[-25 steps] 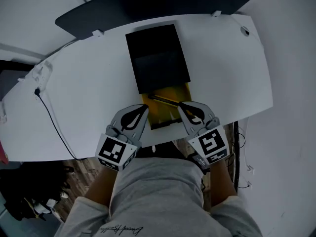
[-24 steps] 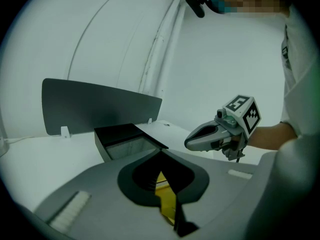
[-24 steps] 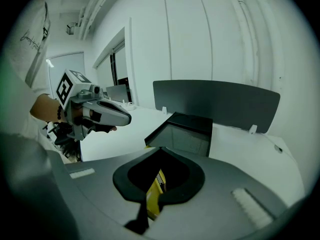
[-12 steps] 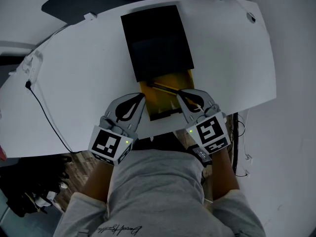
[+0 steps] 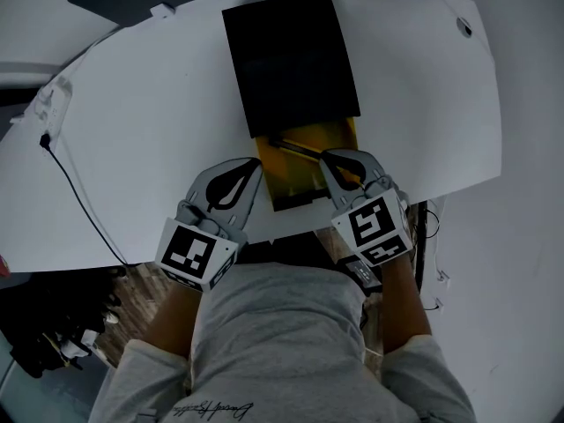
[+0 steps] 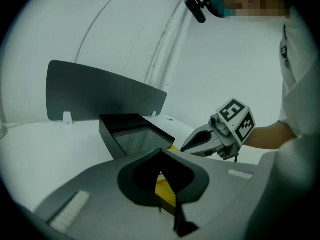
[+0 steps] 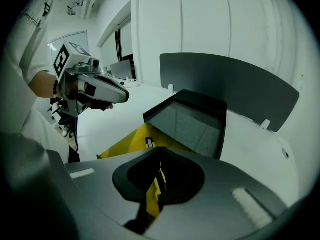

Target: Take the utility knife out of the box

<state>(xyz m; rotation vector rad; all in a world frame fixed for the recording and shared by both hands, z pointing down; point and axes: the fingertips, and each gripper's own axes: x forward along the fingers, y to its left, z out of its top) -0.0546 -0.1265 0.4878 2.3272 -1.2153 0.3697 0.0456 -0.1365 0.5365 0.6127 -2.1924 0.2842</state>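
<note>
left gripper (image 5: 253, 166) and right gripper (image 5: 329, 157) both have jaws pressed together, gripping nothing. the utility knife (image 5: 296, 148) lies in the yellow tray (image 5: 295, 181) slid out of the black box (image 5: 291, 60), just beside the right gripper's tip.

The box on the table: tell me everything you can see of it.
The box lies flat: a black sleeve with a yellow drawer slid out toward the person. A slim dark tool lies across the drawer by the sleeve's mouth. The left gripper and right gripper flank the drawer; contact is unclear.
</note>
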